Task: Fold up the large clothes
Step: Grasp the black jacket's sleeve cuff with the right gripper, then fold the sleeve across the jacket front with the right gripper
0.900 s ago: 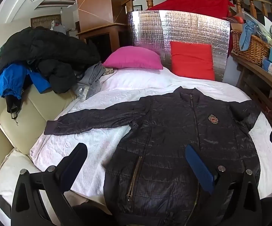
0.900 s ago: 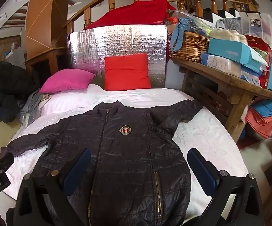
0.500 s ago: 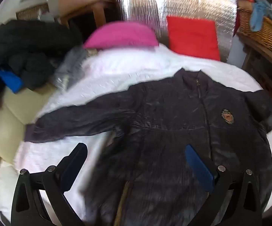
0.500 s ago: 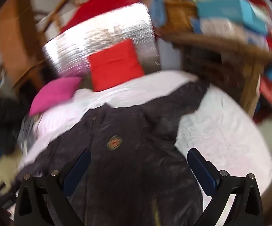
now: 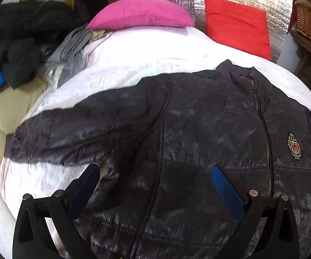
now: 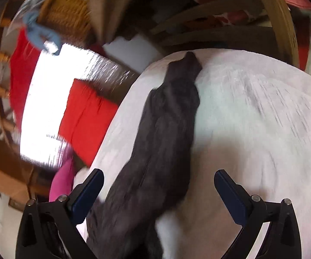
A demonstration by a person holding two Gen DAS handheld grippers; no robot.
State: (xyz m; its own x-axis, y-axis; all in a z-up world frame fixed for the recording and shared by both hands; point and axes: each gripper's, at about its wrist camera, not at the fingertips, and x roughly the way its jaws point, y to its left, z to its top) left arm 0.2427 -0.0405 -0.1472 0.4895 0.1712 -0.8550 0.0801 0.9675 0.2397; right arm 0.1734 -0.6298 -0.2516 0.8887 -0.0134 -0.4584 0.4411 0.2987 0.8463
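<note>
Both grippers have dropped in closer since 0.9 s ago: left gripper [image 5: 155, 178] now sits low over the jacket [image 5: 198, 151] body near the armpit, and right gripper [image 6: 158, 184] has swung round w/ a hard roll to look along the right sleeve [image 6: 168, 133]. Both have jaws spread wide, nothing held.

Jacket lies face up, zipped, flat on the white bed cover [image 5: 134, 60]; left sleeve [image 5: 69, 133] stretches out toward the bed's left edge.

Step in hand, prob.: take the 2 sleeves & fold them in over the chest. Best to grip near each cuff, pinch only 1 sleeve layer w/o catching the cover, lift a little, lay across flat.

Room: right sleeve tip ends near the far bed edge, w/ wooden furniture [image 6: 285, 21] just beyond. Pink pillow [image 5: 140, 13], red cushion [image 5: 237, 23] and clothes pile [image 5: 26, 34] are well apart from the jacket; bare cover on right side is free.
</note>
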